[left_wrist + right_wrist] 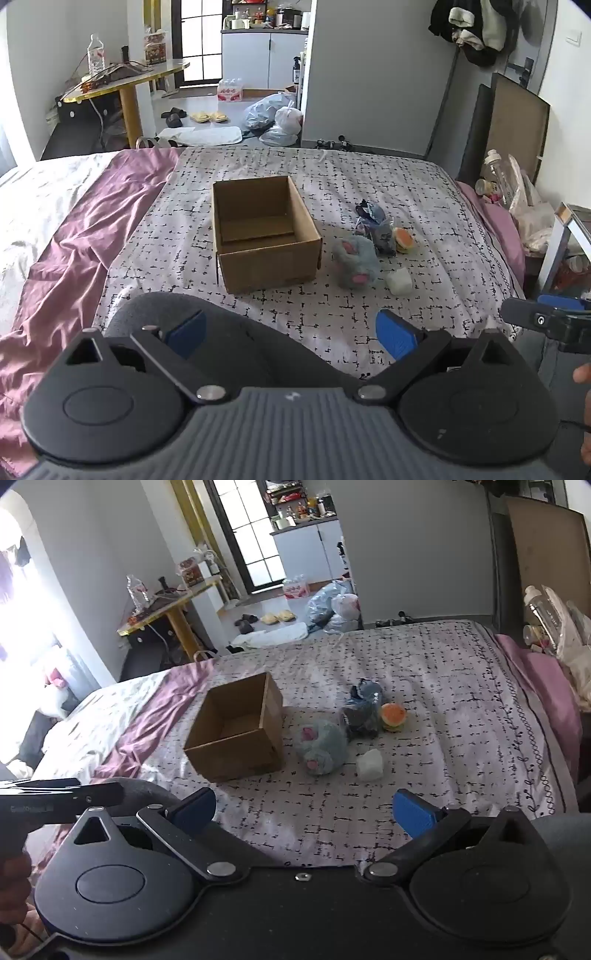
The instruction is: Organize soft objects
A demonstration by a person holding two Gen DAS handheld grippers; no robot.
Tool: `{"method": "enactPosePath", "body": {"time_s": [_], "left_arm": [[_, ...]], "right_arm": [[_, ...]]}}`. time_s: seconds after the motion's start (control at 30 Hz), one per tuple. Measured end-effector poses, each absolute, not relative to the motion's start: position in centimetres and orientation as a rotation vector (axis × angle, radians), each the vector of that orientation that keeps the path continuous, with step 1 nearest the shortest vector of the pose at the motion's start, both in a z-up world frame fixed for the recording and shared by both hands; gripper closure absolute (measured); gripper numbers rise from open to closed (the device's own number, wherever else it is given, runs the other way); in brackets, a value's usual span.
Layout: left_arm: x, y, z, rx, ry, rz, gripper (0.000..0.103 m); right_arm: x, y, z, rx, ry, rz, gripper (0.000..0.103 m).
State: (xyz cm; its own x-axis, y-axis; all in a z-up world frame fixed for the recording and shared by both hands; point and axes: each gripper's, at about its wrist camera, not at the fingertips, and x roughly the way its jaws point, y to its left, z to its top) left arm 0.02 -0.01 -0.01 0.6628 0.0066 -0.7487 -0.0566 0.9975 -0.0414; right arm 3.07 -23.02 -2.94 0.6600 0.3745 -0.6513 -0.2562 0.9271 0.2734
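An open, empty cardboard box (264, 236) (236, 729) stands on the patterned bedspread. To its right lie a grey-blue plush with pink patches (354, 262) (321, 747), a white soft cube (399, 281) (369, 764), a dark bagged bundle (376, 229) (364, 712) and a small burger-shaped toy (403, 240) (393, 717). My left gripper (291, 332) is open and empty, held back from the box. My right gripper (306, 810) is open and empty, short of the plush and cube.
A pink sheet (85, 236) and white bedding (33, 206) cover the bed's left side. Bags and bottles (513, 192) crowd the right edge by a headboard (517, 122). Beyond the bed's foot are a yellow table (125, 79), slippers and plastic bags (277, 118).
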Motion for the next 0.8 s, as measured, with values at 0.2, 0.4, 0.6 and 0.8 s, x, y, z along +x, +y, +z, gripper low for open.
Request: {"method": "enactPosePath", "body": {"time_s": [0.2,0.4,0.6,0.8], "left_arm": [[0.1,-0.8,0.3,-0.06,0.834,0.043,0.005],[-0.8,-0.6,0.8,-0.081,0.8,0.029,0.005],[-0.9,-0.5,1.5,-0.088,0.795,0.027,0.005],[-1.0,-0.2,1.6,-0.093,0.791,0.026,0.005]], "right_arm": [[2.6,-22.6,-2.4,0.141,0.728,0.355,0.0],[2.2,-22.1,-1.5,0.108,0.75,0.371,0.0],[2.2,-22.2,-1.2,0.117,0.759,0.369,0.0],[2.1,-22.4,-1.0,0.124,0.76,0.354,0.0]]}}
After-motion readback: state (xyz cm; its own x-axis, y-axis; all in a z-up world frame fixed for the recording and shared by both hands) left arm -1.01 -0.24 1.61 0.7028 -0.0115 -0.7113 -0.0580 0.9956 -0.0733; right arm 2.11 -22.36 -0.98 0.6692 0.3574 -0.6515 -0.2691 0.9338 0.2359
